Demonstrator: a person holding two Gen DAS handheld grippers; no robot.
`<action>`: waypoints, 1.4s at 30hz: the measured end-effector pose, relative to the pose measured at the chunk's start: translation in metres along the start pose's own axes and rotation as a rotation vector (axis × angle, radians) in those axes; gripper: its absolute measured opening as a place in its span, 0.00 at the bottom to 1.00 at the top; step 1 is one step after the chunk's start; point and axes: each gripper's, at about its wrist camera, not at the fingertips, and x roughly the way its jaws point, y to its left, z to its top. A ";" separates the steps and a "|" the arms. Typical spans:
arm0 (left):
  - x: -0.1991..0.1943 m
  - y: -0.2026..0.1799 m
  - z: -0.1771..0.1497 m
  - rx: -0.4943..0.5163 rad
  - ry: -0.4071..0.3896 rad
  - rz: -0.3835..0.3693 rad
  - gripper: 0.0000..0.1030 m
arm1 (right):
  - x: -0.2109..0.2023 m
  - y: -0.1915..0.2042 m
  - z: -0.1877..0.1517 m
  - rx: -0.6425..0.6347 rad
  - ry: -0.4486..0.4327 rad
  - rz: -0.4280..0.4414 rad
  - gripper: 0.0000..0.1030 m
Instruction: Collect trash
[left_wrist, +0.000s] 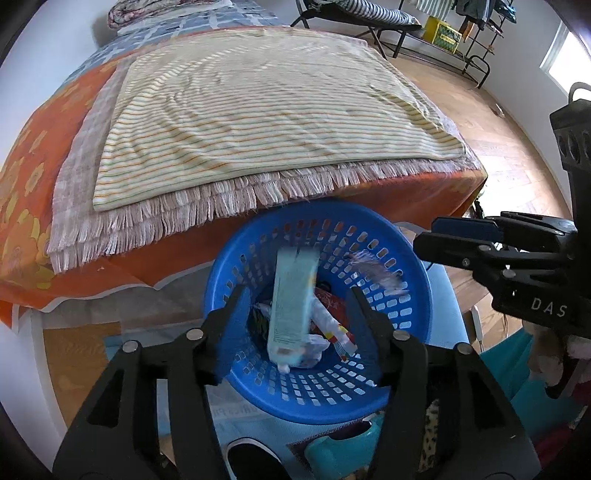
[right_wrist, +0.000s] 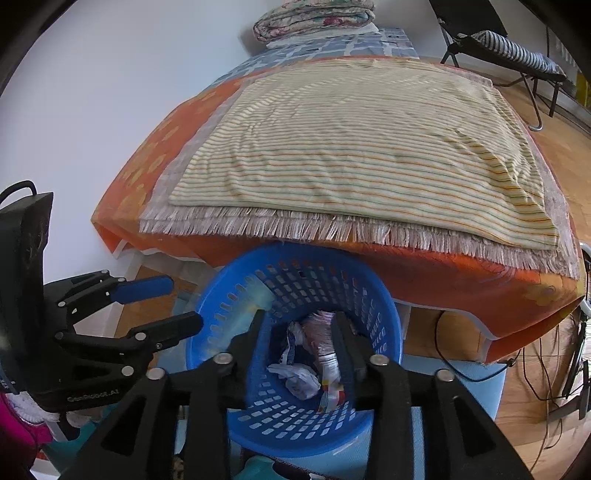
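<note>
A blue perforated basket stands at the foot of the bed and holds crumpled wrappers and a striped tube. My left gripper hangs over it, open. A blurred pale blue carton stands on end between its fingers, clear of both pads. My right gripper is also open above the basket, with a blurred pinkish wrapper just under it. Each gripper shows in the other's view: the right gripper and the left gripper.
A bed with a striped cream cloth, a fringed blanket and an orange sheet overhangs the basket's far rim. The basket rests on a light blue surface. Cables lie on the wood floor at right. A folding chair stands behind the bed.
</note>
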 end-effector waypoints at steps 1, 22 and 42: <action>0.000 0.000 0.000 0.000 -0.001 0.003 0.54 | 0.000 0.000 0.000 -0.001 -0.002 -0.006 0.46; -0.007 0.012 0.005 -0.057 -0.017 0.070 0.77 | -0.014 -0.007 0.009 0.021 -0.059 -0.100 0.88; -0.049 0.024 0.034 -0.128 -0.132 0.075 0.77 | -0.047 -0.002 0.038 0.006 -0.154 -0.112 0.89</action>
